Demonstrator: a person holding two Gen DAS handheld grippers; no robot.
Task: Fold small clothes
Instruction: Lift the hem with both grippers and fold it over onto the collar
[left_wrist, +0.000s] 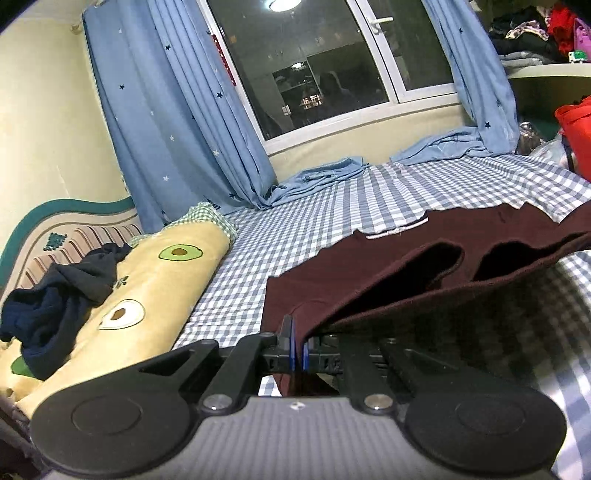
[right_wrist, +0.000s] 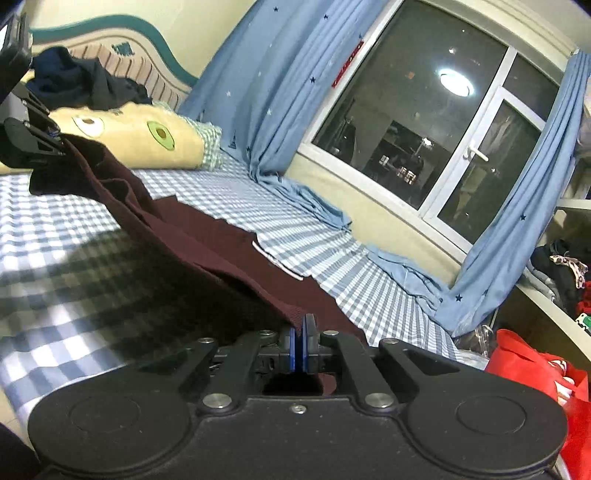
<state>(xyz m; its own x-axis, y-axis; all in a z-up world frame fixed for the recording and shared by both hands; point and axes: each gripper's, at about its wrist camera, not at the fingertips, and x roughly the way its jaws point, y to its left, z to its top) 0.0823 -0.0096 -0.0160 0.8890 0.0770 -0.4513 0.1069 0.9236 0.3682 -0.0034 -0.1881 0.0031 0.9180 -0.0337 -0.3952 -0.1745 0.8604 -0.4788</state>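
A dark maroon garment (left_wrist: 369, 273) lies partly on the checked bed and is lifted along its near edge. My left gripper (left_wrist: 298, 339) is shut on one corner of that edge. My right gripper (right_wrist: 302, 332) is shut on the other corner of the maroon garment (right_wrist: 207, 236). The cloth is stretched between the two and sags toward the bed. The left gripper (right_wrist: 55, 142) also shows at the far left of the right wrist view, holding its corner. A white label sits on the garment's far edge.
The bed has a blue-and-white checked sheet (left_wrist: 332, 206). An avocado-print pillow (left_wrist: 162, 280) with a dark navy garment (left_wrist: 55, 310) on it lies by the headboard. Blue curtains (left_wrist: 177, 110) pool on the bed under the window. A red bag (right_wrist: 532, 365) stands at the right.
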